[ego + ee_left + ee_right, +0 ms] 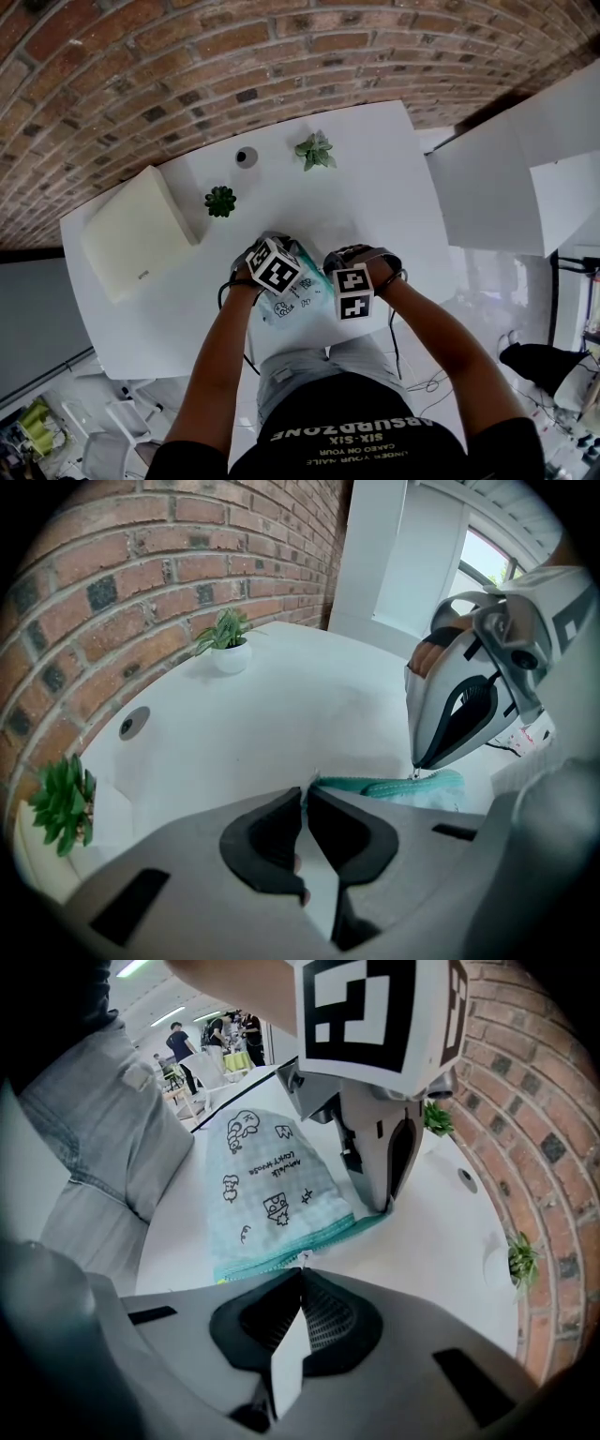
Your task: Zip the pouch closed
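pouch (267, 1185) in pale checked fabric with small cartoon prints lies flat on the white table (375, 187), close to its near edge and right in front of the person, its teal zipper (323, 1239) running along the side turned away from them

both forearms reach forward from the body and converge, so the two hands sit close together over the pouch, each gripper tipped steeply downward with its marker cube uppermost

the left gripper (306, 794) has its jaws drawn almost together on the left end of the pouch, where the teal edge starts right at the black pads; from the right gripper view its tips sit on that far corner, pressed down to the table

the right gripper (300, 1274) has its jaws fully together, and a small pale zipper pull (305, 1258) pokes out right at their tips, part-way along the teal edge

whether the zipper behind the pull is joined cannot be made out

further back on the table stand a dark green succulent (221, 201), a paler potted plant (315, 150) and a white box (141, 230), with a brick wall (187, 75) beyond
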A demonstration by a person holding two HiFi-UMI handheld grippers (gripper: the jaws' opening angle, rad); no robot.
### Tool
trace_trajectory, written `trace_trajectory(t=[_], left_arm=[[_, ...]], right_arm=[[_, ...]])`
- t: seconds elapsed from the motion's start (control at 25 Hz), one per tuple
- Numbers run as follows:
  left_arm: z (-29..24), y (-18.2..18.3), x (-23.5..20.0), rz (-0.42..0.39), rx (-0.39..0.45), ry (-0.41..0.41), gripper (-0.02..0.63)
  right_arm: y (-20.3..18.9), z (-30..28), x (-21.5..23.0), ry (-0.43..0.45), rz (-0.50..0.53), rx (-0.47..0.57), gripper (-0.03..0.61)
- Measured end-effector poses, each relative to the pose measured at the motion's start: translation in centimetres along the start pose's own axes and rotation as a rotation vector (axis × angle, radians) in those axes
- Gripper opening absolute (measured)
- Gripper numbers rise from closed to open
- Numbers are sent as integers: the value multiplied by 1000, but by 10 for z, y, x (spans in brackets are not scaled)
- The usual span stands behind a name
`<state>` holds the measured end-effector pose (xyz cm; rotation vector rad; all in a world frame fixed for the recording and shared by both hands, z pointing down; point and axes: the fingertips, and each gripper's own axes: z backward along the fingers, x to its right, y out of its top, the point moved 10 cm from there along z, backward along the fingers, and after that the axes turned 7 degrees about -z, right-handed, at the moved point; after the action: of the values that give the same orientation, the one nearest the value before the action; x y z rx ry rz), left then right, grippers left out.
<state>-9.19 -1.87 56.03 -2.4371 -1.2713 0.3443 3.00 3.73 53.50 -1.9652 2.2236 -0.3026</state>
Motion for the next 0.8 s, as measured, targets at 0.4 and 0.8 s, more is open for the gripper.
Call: trace_trajectory(t=[0.4, 0.8], left_arm=[[0, 0, 0, -2, 0, 3, 28], [0, 1, 1, -2, -4, 5, 28]], right_arm=[[-6, -1, -6, -3, -31, 11, 0], [-7, 0, -7, 10, -48, 9, 0]])
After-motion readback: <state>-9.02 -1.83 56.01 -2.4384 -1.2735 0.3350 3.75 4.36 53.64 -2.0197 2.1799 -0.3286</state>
